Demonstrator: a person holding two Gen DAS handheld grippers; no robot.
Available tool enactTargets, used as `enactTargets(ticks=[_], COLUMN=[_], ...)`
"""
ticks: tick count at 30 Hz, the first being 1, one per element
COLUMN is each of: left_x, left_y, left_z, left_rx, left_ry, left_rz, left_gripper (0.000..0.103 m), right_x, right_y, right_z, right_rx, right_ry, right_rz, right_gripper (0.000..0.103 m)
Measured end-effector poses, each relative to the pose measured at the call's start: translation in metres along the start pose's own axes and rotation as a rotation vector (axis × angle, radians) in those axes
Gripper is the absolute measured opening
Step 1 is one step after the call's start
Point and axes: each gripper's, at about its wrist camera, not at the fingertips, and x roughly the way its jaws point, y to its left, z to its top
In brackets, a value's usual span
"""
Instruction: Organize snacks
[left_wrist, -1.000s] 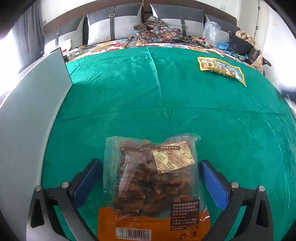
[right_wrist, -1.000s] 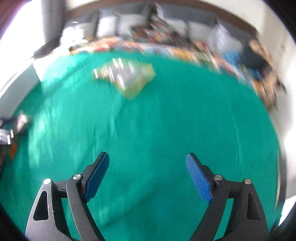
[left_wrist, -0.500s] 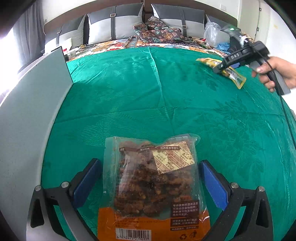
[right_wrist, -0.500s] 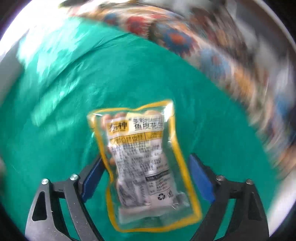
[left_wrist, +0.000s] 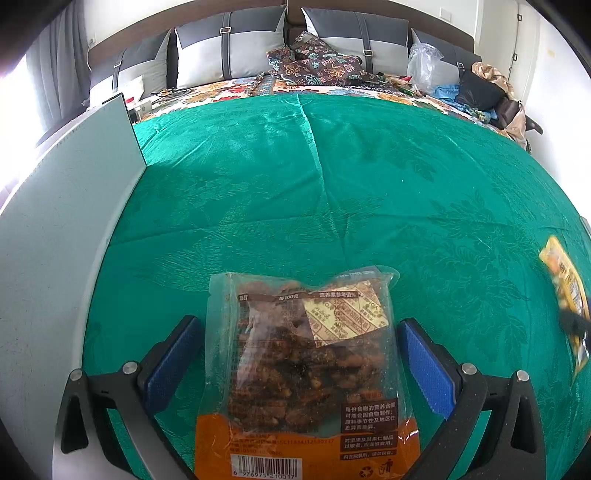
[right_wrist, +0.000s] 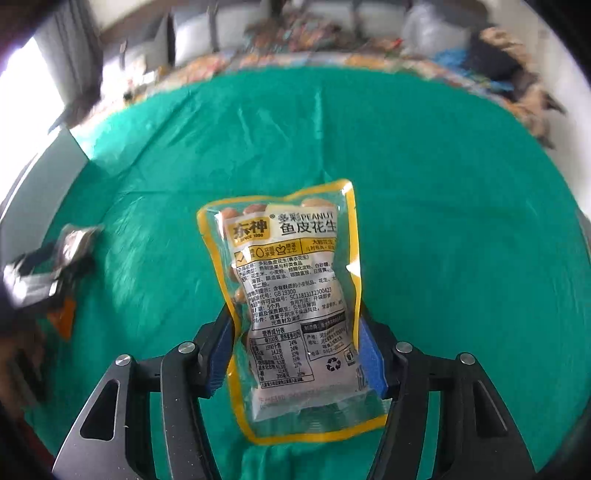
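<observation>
The right gripper clamps its blue pads against both sides of a yellow-edged peanut packet, holding it up above the green cloth. The left gripper stands with its jaws spread wide, a clear bag of brown snacks with an orange bottom lying flat on the cloth between them, touching neither pad. A grey board runs along the cloth's left edge.

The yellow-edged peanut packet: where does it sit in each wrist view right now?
Left wrist: yellow-edged peanut packet at the far right edge, partly cut off.
Right wrist: centre frame, clamped by the right gripper.
Shared landmark: green cloth.
</observation>
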Motion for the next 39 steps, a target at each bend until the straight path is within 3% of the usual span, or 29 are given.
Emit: enactTargets(ticks=[3,8,16,39], left_x=[0.0,0.0,0.0,0.0], left_y=[0.0,0.0,0.001,0.0], left_z=[0.0,0.0,0.0,0.0], left_rx=[0.0,0.001,0.005,0.006], left_ry=[0.0,0.0,0.0,-0.001], left_rz=[0.0,0.0,0.005,0.005], left_gripper=[0.103,0.103,0.103,0.103], right_x=[-0.001,0.014,0.005,0.005], right_y=[0.008,0.018,0.012,0.011], right_z=[-0.021,-0.01,-0.026,-0.024], right_rx=[-0.022,-0.047,-0.038,-0.025], right_ry=[-0.092,-0.067,-0.065,-0.079], right_rz=[-0.041,-0.061,-0.062,-0.066], right_gripper=[0.08,0.094,0.096,0.096])
